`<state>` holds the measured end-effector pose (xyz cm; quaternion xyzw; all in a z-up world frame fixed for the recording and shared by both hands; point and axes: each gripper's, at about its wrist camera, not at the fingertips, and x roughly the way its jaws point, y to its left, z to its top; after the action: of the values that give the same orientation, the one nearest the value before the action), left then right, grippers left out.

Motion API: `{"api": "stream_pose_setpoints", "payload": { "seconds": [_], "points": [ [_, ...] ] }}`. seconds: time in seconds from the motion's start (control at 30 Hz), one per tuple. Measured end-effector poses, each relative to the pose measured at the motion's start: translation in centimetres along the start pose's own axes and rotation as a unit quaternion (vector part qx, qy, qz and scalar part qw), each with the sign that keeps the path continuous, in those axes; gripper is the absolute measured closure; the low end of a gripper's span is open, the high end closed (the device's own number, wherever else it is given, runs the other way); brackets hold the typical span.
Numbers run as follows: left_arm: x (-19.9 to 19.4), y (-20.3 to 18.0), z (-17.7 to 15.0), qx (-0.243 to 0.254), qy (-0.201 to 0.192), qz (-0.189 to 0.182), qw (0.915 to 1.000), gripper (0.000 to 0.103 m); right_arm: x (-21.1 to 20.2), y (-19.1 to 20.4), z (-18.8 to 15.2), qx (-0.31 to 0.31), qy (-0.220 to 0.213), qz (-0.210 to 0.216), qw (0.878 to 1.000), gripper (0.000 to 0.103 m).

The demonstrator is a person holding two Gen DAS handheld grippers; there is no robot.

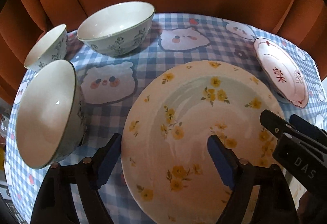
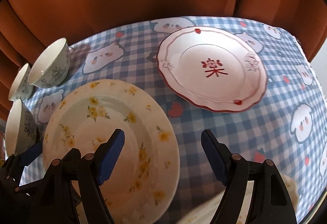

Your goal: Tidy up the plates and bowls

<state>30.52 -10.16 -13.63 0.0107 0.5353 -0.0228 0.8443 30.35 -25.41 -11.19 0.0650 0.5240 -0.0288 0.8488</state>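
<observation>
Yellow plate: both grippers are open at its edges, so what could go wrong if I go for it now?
1. The left gripper straddles the yellow plate's left rim close to the nearest bowl; its outer finger could bump that bowl.
2. The right gripper straddles the opposite rim; closing both could tug the plate unevenly.
3. The red plate lies close beyond, so a swing could clip it.

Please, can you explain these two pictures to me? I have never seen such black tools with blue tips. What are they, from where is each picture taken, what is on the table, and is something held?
They are two hand-held grippers; a person holds one in each hand, and each carries a camera looking forward along its fingers. One picture comes from the left gripper, the other from the right gripper. Both are open and hold nothing. On the checked tablecloth lie a yellow-flower plate, a red-rimmed plate and three bowls: one large, one small, one near the left gripper.
</observation>
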Motion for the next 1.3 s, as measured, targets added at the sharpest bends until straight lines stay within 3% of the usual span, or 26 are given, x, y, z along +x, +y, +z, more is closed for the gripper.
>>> {"api": "stream_pose_setpoints", "payload": {
  "seconds": [0.2, 0.5, 0.87, 1.3],
  "points": [
    [0.3, 0.7, 0.3, -0.012, 0.002, -0.003, 0.9999, 0.033, 1.8, 0.3, -0.1, 0.003, 0.027, 0.014, 1.0, 0.05],
    [-0.1, 1.2, -0.5, -0.004, 0.009, 0.01, 0.9999, 0.035, 1.3, 1.1, -0.6, -0.001, 0.03, -0.001, 1.0, 0.05],
    [-1.9, 3.1, -4.3, 0.007, 0.035, 0.02, 0.9992, 0.035, -0.5, 2.1, -3.9, -0.015, 0.054, 0.012, 0.998, 0.05],
    [-1.6, 3.0, -4.3, -0.001, 0.027, 0.03, 0.9992, 0.032, -0.2, 2.9, -4.1, -0.026, 0.058, 0.005, 0.998, 0.042]
  ]
}}
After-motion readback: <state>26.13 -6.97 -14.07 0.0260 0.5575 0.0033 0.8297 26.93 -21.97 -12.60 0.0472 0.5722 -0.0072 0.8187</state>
